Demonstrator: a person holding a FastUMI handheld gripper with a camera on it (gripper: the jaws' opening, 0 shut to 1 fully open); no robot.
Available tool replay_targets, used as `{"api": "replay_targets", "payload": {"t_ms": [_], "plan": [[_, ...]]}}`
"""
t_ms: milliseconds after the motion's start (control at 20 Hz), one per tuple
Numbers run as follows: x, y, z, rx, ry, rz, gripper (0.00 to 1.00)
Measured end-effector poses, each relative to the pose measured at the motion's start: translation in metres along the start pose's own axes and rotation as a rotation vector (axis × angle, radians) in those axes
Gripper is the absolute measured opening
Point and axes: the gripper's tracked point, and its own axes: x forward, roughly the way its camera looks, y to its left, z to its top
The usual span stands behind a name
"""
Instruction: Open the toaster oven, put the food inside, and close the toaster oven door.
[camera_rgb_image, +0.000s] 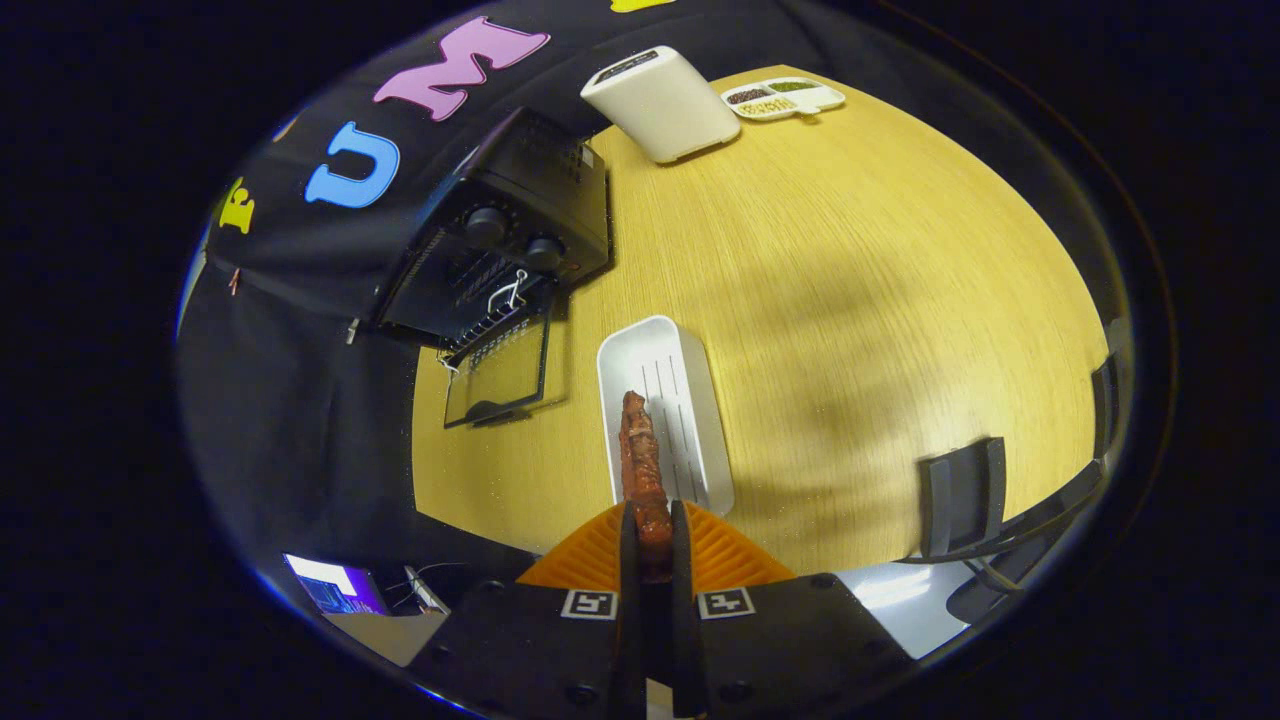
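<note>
Pale wood-grain bench (850, 280) spreads beneath the camera, backed by black cloth along its far and left sides. Tongs (647, 530) sit close together, pinching a long reddish-brown piece of food (640, 460) that sticks forward from between the fingers and is seen above a white ribbed tray (690, 400). Whether the food touches the tray cannot be told. The tray lies just ahead of the fingers, at about 12 o'clock, its long side running away from the camera.

Toaster oven (520, 220), black with two round knobs (487, 222) on its front panel, stands at about 11 o'clock from the tray, against the cloth. Its glass door (500, 375) hangs open, folded down toward the bench, and a wire rack (490, 335) shows at the mouth of the cavity.

Farther off, at about 12 o'clock, a white box-shaped appliance (662, 103) lies on the bench; just to its right, at 1 o'clock, a white divided dish (783, 98) holds dark, yellowish and green contents. Dark chair backs (962, 497) stand beside the bench's near right edge, at about 3 o'clock from the fingers. A lit screen (330, 585) shows low at 9 o'clock.
</note>
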Motion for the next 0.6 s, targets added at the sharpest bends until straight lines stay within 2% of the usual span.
{"api": "replay_targets", "payload": {"t_ms": [300,600], "plan": [[-0.026,0.063,0.013,-0.026,-0.116,0.034,0.14],[0.004,0.150,-0.001,-0.033,-0.186,0.121,0.14]]}}
